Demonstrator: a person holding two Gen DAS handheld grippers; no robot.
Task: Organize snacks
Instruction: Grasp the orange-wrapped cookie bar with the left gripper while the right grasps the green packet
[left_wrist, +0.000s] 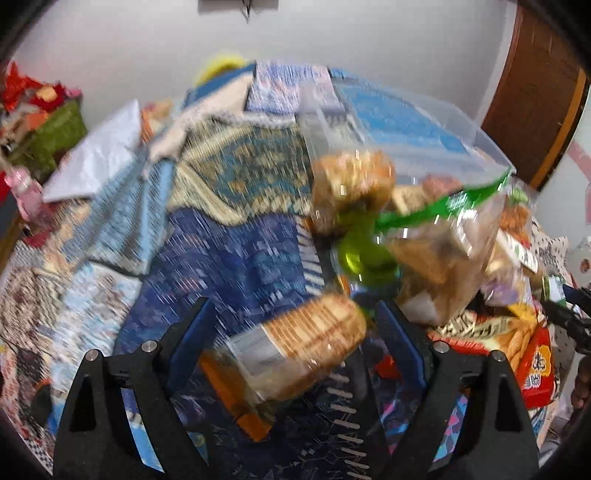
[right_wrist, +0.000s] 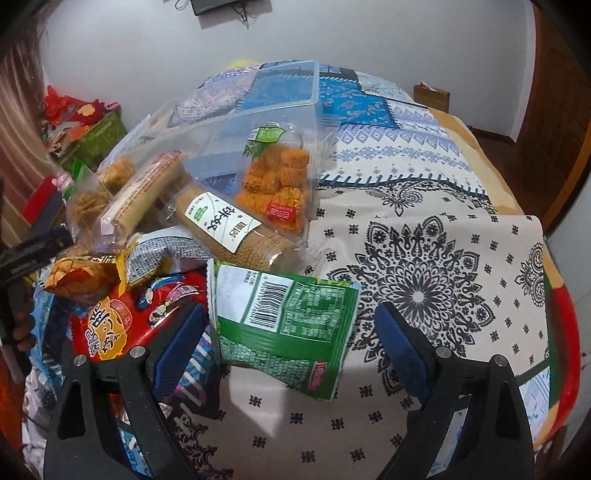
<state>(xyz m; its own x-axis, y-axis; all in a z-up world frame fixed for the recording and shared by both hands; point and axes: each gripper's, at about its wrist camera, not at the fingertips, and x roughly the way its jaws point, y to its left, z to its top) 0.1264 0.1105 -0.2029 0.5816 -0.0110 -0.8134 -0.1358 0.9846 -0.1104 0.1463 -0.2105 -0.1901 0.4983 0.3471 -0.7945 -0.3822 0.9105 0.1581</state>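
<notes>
Right gripper (right_wrist: 291, 328) wide, empty; green packet (right_wrist: 284, 325) between fingers, long axis toward 11 o'clock. Left gripper (left_wrist: 291, 321) wide, biscuit roll (left_wrist: 295, 347) loose between, axis 2 o'clock.

I am working in a home, probably a bedroom: a bed (right_wrist: 424, 206) spread with patterned quilts fills the middle. Behind it stands a plain white wall (right_wrist: 369, 33); right of it, a wooden door (left_wrist: 532, 92); left of it, a heap of gift boxes (right_wrist: 88, 125).
</notes>
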